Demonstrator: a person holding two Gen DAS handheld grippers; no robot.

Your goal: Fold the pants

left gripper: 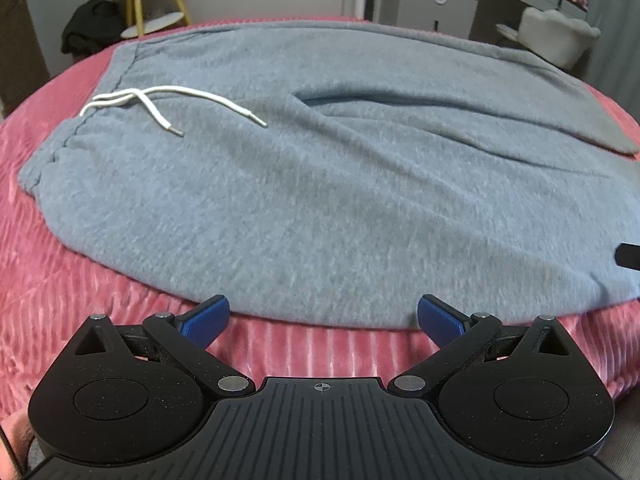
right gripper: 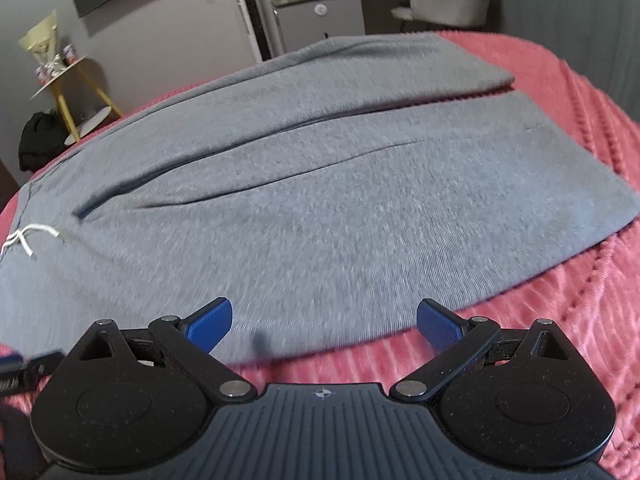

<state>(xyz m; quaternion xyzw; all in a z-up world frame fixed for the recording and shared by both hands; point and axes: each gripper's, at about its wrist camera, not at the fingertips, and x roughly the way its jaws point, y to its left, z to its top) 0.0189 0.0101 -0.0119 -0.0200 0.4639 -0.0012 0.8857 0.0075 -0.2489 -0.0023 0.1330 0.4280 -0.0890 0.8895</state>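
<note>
Pants (left gripper: 320, 184): one grey pair, flat on pink blanket (left gripper: 80, 300). Long axis runs left to right; waistband with one white drawstring (left gripper: 160, 104) at the left, two leg hems at the right, far leg slightly overlapping the near. Left gripper (left gripper: 323, 322) and right gripper (right gripper: 324, 324): both spread wide, holding nothing, poised at the near edge.

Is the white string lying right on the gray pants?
Touching. In the left wrist view the white string lies flat across the gray pants near the waistband, with no gap beneath it.
</note>
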